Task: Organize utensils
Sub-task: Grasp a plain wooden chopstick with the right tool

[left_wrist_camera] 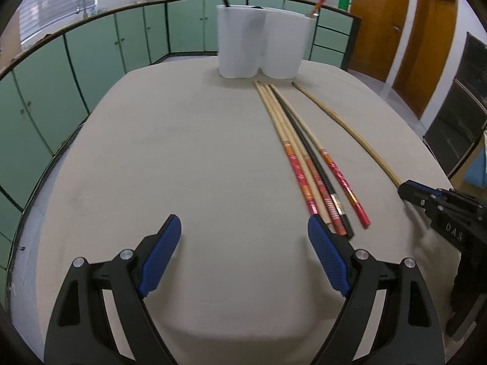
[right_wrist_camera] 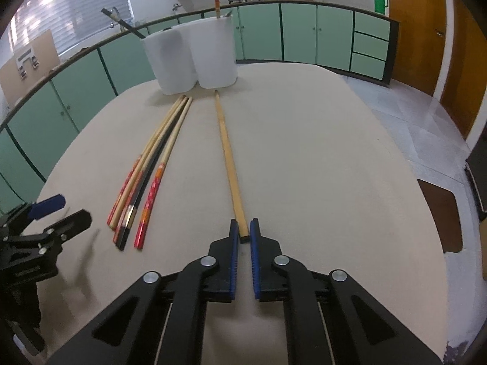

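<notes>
Two white holders (left_wrist_camera: pixel 258 42) stand at the table's far edge, also in the right wrist view (right_wrist_camera: pixel 194 54); each has a chopstick standing in it. Several chopsticks (left_wrist_camera: pixel 307 158) with red ends and one black lie bundled on the table, also in the right wrist view (right_wrist_camera: pixel 152 167). A single plain wooden chopstick (right_wrist_camera: pixel 228 155) lies apart to their right. My right gripper (right_wrist_camera: pixel 244 228) has its jaws narrowly around that chopstick's near end; a small gap shows on each side. It shows at the chopstick's end in the left view (left_wrist_camera: pixel 408 190). My left gripper (left_wrist_camera: pixel 243 231) is open and empty, left of the bundle.
The beige table (left_wrist_camera: pixel 182 152) has rounded edges. Green cabinets (left_wrist_camera: pixel 91 48) run behind it, with pots and a green flask (right_wrist_camera: pixel 380 0) on the counter. Wooden doors (left_wrist_camera: pixel 426 36) are on the right.
</notes>
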The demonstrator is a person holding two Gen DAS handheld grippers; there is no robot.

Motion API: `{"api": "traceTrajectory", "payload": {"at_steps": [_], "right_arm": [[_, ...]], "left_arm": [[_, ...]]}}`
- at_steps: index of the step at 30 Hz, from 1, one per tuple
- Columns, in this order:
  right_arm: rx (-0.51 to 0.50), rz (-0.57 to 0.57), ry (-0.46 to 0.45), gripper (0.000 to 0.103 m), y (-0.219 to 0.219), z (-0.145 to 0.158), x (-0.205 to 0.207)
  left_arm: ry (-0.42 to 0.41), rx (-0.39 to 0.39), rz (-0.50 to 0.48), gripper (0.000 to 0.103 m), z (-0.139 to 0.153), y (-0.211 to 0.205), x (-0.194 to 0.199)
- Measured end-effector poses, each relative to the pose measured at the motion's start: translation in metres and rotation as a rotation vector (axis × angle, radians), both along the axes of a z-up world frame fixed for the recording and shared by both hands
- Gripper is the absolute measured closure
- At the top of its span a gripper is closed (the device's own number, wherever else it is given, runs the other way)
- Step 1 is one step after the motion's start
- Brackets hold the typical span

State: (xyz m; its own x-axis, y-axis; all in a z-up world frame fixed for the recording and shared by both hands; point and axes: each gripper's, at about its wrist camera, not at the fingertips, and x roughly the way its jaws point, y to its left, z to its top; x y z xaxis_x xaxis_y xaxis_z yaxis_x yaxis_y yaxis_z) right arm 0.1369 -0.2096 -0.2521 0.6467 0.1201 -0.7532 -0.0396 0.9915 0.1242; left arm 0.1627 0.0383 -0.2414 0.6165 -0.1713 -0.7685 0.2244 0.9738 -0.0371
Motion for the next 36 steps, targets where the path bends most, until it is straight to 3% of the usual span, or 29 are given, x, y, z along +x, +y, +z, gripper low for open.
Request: {"api": "traceTrajectory", "payload": {"at_steps": [13, 23, 36], "right_arm": [[0.009, 0.004, -0.001, 0.095, 0.000, -0.001, -0.002], [0.022, 0.005, -0.001, 0.095, -0.001, -0.002, -0.003], [0.045, 0.006, 0.000, 0.095, -0.003, -0.002, -0.003]], "left_arm": [[0.025, 0.030, -0.038, 0.020, -0.007, -0.028, 0.009], [0.036, 0.034, 0.049, 0.019, -0.007, 0.004, 0.011], [0.030, 0.020, 0.071, 0.019, -0.003, 0.011, 0.010]]}}
